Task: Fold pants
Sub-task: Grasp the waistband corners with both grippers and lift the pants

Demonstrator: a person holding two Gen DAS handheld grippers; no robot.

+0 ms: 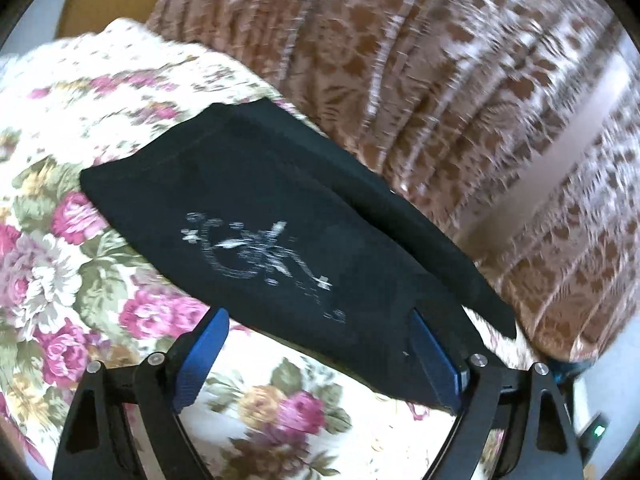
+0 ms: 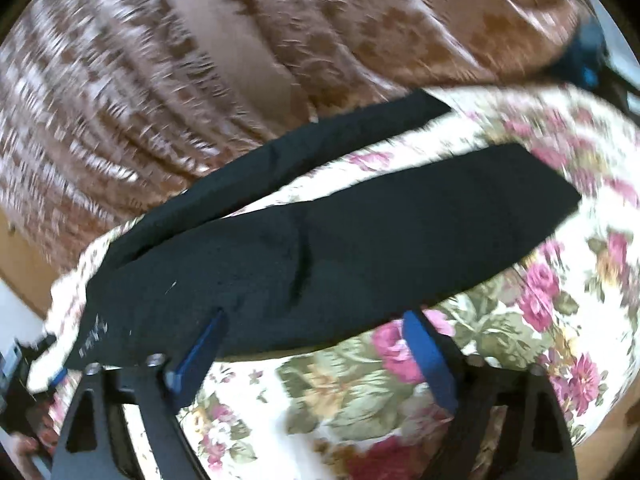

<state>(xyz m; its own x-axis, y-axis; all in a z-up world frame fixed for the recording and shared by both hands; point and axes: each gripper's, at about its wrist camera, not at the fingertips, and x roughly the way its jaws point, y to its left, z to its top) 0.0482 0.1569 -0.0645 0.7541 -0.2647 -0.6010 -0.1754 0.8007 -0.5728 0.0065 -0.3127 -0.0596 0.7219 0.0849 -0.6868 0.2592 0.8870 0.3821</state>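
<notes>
Pants (image 1: 256, 208): black, laid flat on the floral cover (image 1: 72, 248), two legs spread apart in the right wrist view. White print (image 1: 260, 252) near the waist end, too blurred to read. Brown patterned curtain (image 1: 420, 60) hangs just beyond the pants' far edge. Left gripper (image 1: 320, 332): fingers spread, nothing clamped, one pad touching the pants' near edge. Right gripper (image 2: 316, 336): fingers spread, released, at the near edge of a leg.

a white cloth printed with pink roses and green leaves (image 1: 52, 240) covers the surface. behind it hangs a brown, lace-patterned curtain (image 1: 420, 60) in folds, daylight glowing through. both views are motion-blurred.
</notes>
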